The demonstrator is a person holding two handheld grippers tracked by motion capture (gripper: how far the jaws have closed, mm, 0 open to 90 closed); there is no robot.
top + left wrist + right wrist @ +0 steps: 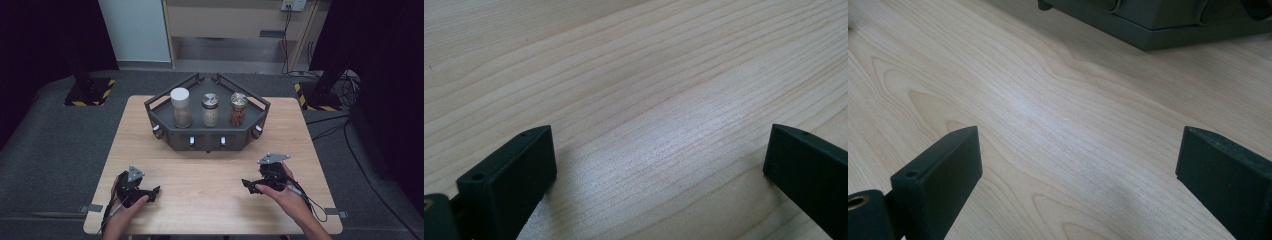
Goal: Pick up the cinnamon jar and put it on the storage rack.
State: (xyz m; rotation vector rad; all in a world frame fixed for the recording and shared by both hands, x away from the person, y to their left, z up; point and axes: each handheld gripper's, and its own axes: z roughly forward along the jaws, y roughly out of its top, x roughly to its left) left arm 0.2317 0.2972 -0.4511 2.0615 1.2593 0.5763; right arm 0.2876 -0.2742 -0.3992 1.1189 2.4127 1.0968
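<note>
Grey rack (1168,25) cut off beyond right gripper (1078,165).

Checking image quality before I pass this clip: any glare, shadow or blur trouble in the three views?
High view: table evenly lit, dark surroundings, the three jars small but legible. Left gripper view: pale sheen on the wood between the open fingers, soft shadow beside the left one. Right gripper view: similar sheen, rack edge slightly soft at the top; fingers sharp.

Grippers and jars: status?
Left gripper open, empty, low over the table. Right gripper open, empty. Three jars upright in the rack, untouched. Nothing between grippers and rack.
</note>
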